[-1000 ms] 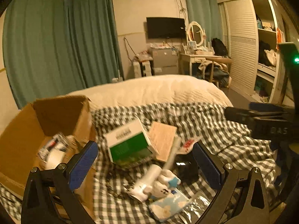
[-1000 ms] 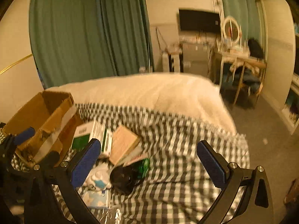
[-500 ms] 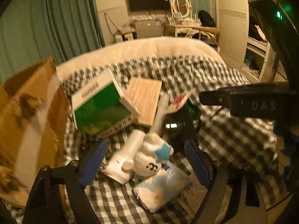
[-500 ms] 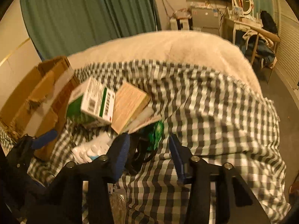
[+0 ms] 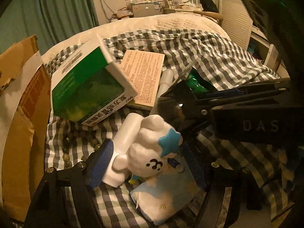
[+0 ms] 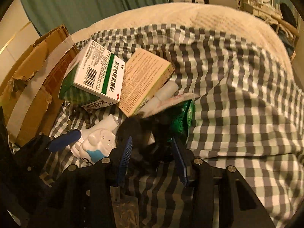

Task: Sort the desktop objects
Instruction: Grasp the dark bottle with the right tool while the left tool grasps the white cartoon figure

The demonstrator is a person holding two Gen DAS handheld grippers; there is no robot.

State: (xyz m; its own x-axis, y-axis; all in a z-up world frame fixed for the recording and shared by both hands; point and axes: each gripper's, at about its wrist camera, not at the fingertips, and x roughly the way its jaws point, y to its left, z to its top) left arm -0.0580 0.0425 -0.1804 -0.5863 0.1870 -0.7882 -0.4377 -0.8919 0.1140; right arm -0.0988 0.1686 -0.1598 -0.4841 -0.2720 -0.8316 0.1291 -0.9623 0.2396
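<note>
Left gripper (image 5: pixel 146 165) straddles the white cloud figurine (image 5: pixel 152 152) lying on the checked cloth (image 5: pixel 218 60) just beside the green-and-white box (image 5: pixel 89 83); its jaws have just been closing, one blue pad against the white base, the other not plainly touching. Right gripper (image 6: pixel 152 159) pinches a black object (image 6: pixel 144 133), jaws roughly half closed.

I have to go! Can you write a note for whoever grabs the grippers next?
Left gripper: open, jaws just closing around the white cloud figure, no firm grip seen.
Right gripper: just closed, apparently clamped on the black object.
Green medicine box, tan box, beads and tissue pack lie on the checkered blanket beside the cardboard box.
Done: nothing lifted yet. Left: lift both, then sort the rest.
</note>
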